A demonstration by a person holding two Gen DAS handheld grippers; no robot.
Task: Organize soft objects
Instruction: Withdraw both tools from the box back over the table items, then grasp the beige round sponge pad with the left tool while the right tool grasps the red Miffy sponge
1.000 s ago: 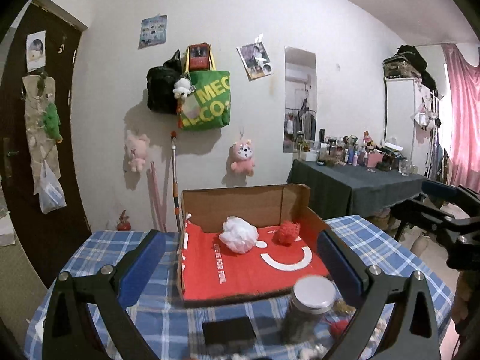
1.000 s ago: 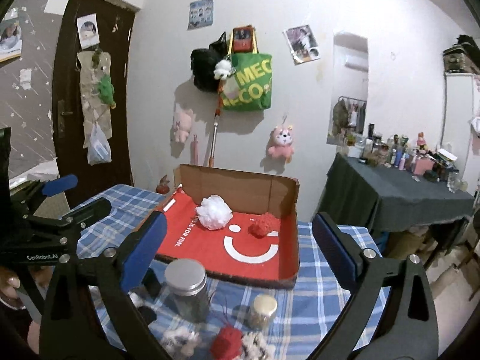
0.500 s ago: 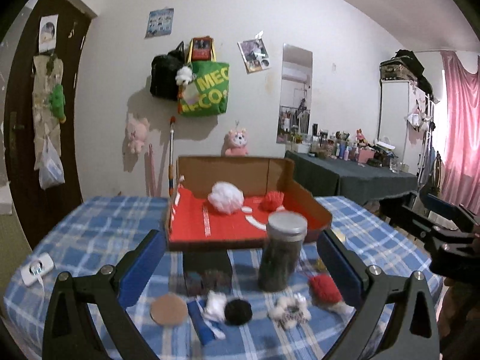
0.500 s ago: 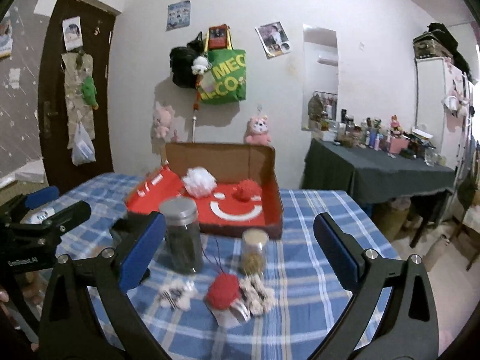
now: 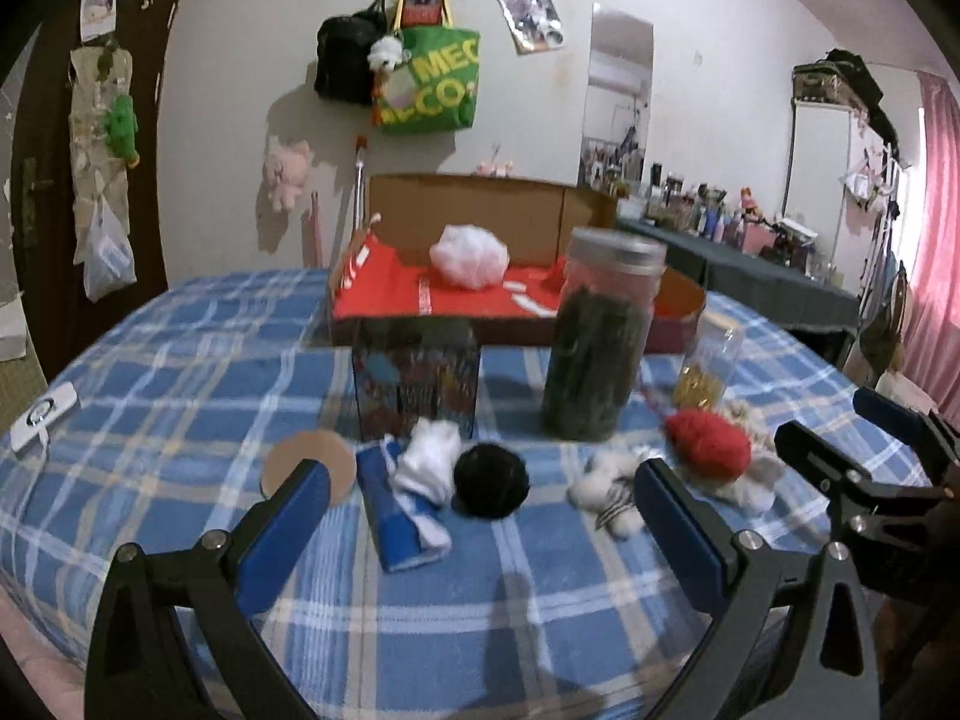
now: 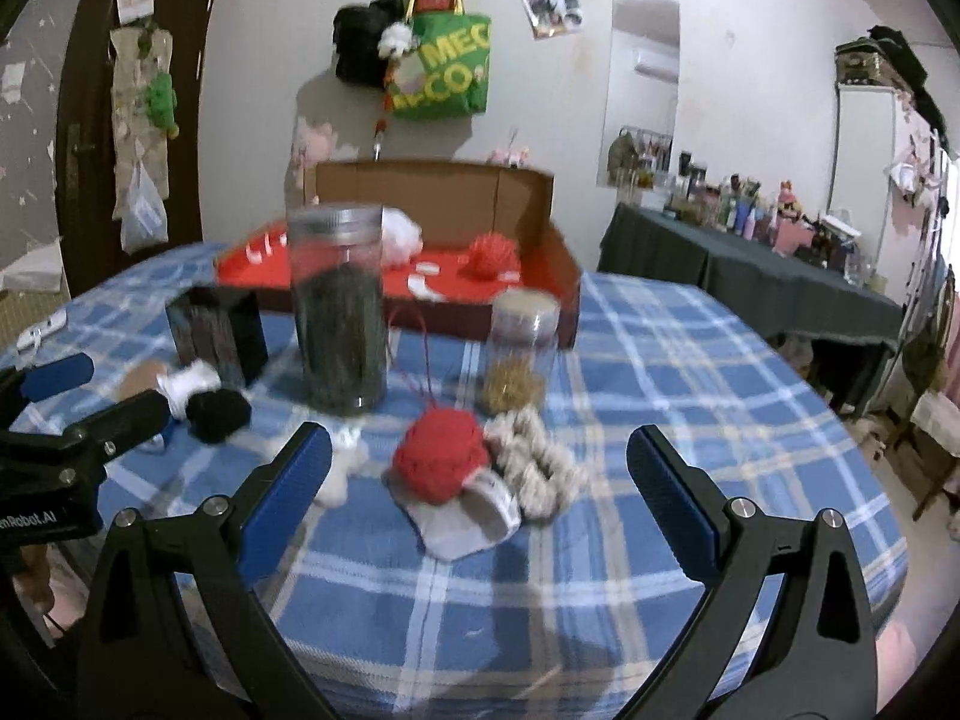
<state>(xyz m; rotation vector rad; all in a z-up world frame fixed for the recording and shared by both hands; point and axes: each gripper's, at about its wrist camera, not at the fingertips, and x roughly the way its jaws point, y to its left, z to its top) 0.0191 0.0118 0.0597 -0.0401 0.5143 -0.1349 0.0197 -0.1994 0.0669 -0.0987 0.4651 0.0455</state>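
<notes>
- With both sets of jaws spread and empty, the right gripper (image 6: 479, 468) faces the red yarn ball (image 6: 440, 461) directly ahead, between its fingers' lines.
- The ball rests on the checked tablecloth (image 6: 660, 372), nearer than the cardboard box (image 6: 432, 192).
- The left gripper (image 5: 483, 507) fronts the black pompom (image 5: 491, 479) instead.

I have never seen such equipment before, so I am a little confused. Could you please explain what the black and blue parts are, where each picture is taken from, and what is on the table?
There is no robot. A person holds one hand tool in each hand, and each tool carries a camera looking forward along its two blue-padded fingers. One picture comes from the left gripper, the other from the right gripper. Both are open and hold nothing.

On the checked tablecloth lie soft things: a black pompom, a white sock and a red yarn ball. A tall jar stands behind them. Further back, an open cardboard box already holds a white puff.
</notes>
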